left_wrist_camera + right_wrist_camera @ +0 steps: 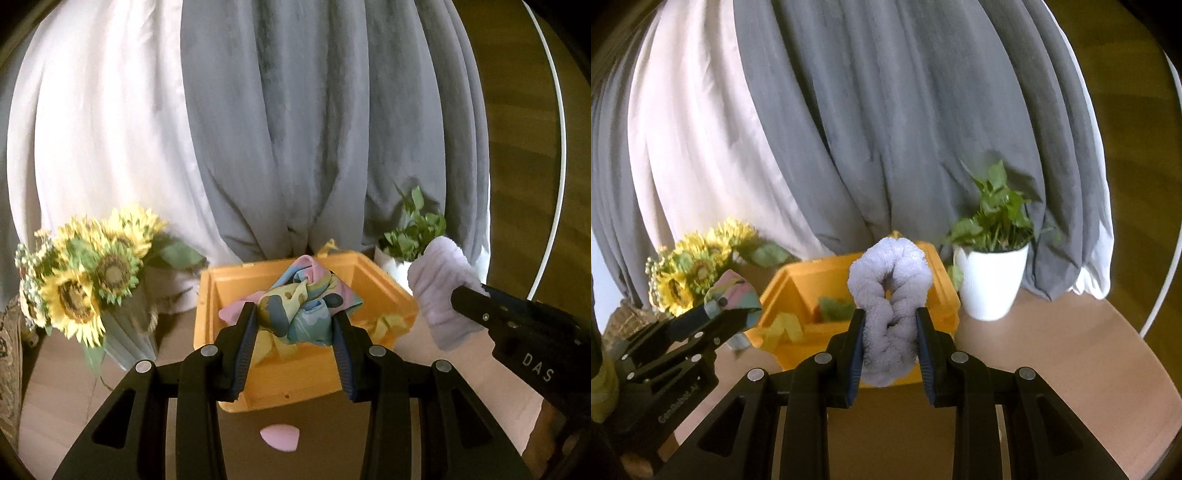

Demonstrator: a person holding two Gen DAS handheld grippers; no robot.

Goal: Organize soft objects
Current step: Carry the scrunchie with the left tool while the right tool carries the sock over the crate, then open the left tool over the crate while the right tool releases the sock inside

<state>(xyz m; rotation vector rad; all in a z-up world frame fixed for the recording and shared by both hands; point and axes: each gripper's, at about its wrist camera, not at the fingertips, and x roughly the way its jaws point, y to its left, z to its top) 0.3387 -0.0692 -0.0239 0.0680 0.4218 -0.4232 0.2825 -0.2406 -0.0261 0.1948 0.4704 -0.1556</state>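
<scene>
My left gripper (294, 314) is shut on a bunched pastel patterned scarf (300, 306), held in the air in front of the yellow bin (295, 384). The right wrist view shows that scarf (733, 293) and the left gripper (733, 318) at the left. My right gripper (890, 318) is shut on a fluffy lavender scrunchie (890, 291), raised before the same yellow bin (945, 299). The scrunchie (439, 291) also shows at the right of the left wrist view, clamped by the right gripper (466, 301). Inside the bin lie yellow and green soft pieces (812, 317).
A pink sponge piece (279, 438) lies on the wooden table (1052, 369) in front of the bin. A vase of sunflowers (88, 280) stands to the left, a white potted plant (991, 280) to the right. Grey and white curtains (886, 129) hang behind.
</scene>
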